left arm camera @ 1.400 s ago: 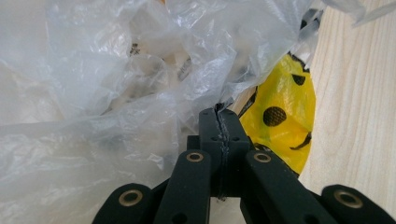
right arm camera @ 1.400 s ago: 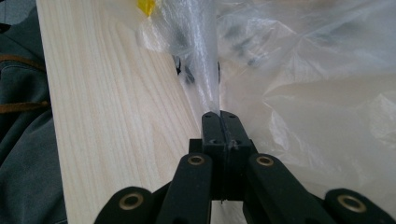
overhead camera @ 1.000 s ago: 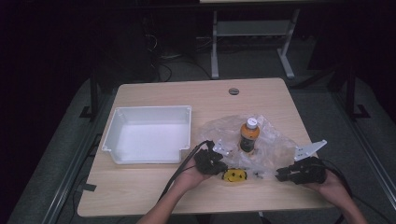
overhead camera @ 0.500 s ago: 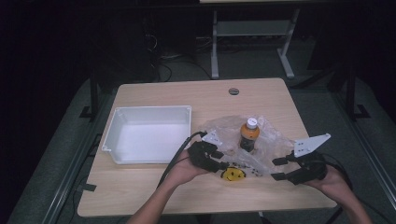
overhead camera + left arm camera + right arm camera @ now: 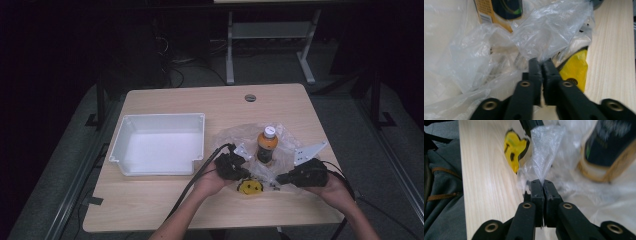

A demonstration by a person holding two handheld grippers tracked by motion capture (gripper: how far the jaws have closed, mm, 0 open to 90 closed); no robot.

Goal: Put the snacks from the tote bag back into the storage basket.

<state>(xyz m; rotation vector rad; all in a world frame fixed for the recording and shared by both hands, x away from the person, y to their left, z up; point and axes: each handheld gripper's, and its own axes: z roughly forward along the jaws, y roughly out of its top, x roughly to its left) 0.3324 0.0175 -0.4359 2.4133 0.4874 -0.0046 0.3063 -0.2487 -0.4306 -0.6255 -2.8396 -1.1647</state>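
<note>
Bag: clear crinkled plastic bag (image 5: 280,150), thin and glossy, lying on the pale wooden table (image 5: 200,102).
Left gripper (image 5: 541,65): jaws just closed, pinching the film.
Right gripper (image 5: 543,185): jaws just closed, pinching the film too.
On the bag: upright orange bottle (image 5: 267,146), white cap.
Nearby: yellow tape measure (image 5: 250,186) between the grippers; white rectangular tray (image 5: 160,145) at left.
</note>
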